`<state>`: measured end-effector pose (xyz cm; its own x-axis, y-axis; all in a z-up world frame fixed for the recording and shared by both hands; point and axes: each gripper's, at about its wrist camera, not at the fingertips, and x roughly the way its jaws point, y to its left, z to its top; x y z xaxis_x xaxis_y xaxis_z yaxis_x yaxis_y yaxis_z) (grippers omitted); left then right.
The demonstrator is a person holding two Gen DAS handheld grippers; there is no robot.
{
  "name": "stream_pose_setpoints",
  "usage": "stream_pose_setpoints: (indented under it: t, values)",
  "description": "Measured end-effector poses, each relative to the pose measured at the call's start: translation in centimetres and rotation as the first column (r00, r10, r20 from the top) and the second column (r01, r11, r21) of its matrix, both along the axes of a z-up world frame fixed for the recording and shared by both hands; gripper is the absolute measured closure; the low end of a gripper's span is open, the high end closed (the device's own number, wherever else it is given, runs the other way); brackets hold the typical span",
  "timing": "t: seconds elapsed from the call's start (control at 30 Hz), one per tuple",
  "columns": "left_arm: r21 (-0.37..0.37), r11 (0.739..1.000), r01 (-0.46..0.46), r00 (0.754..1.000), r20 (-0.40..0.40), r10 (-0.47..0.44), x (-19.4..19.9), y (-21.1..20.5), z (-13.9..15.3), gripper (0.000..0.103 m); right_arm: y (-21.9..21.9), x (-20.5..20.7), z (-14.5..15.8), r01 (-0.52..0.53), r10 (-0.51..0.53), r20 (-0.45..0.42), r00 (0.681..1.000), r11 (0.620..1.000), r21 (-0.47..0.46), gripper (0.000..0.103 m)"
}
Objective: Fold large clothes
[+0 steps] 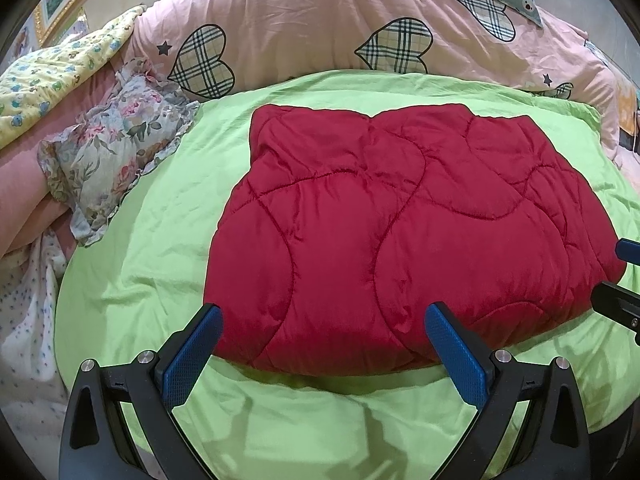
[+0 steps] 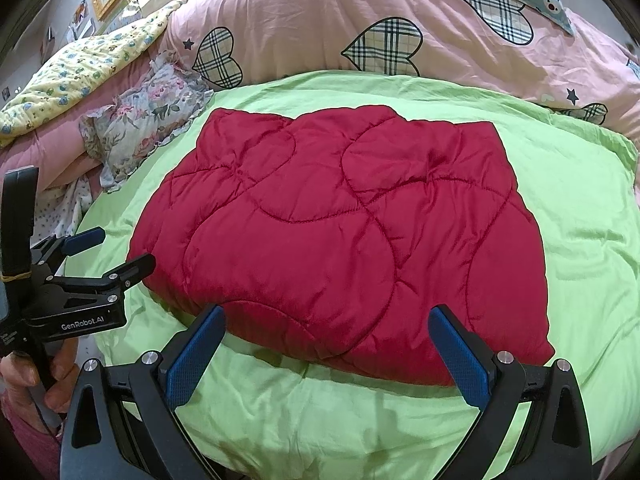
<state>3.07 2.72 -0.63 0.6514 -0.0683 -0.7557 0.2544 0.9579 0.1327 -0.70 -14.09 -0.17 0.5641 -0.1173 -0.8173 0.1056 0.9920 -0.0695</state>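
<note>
Both claws hang wide and empty at the near edge of the bed — left claw (image 1: 322, 322) at the near-left corner of the red quilted garment (image 1: 396, 232), right claw (image 2: 326, 324) toward its near-right. The garment lies folded, a puffy rectangle on the green sheet (image 1: 160, 240). Beyond — a floral pillow (image 1: 116, 152) at left, then the pink heart-print duvet (image 1: 300, 24).
</note>
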Motion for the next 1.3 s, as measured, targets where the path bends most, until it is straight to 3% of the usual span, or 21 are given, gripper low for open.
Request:
stream_pose_setpoints:
  t: [1.3]
  values:
    - [-0.009, 1.000, 0.007, 1.000, -0.001, -0.007, 1.2, -0.4, 0.4, 0.001, -0.8, 1.2, 0.4, 0.015, -0.015, -0.002, 1.000, 1.000, 0.015, 0.001]
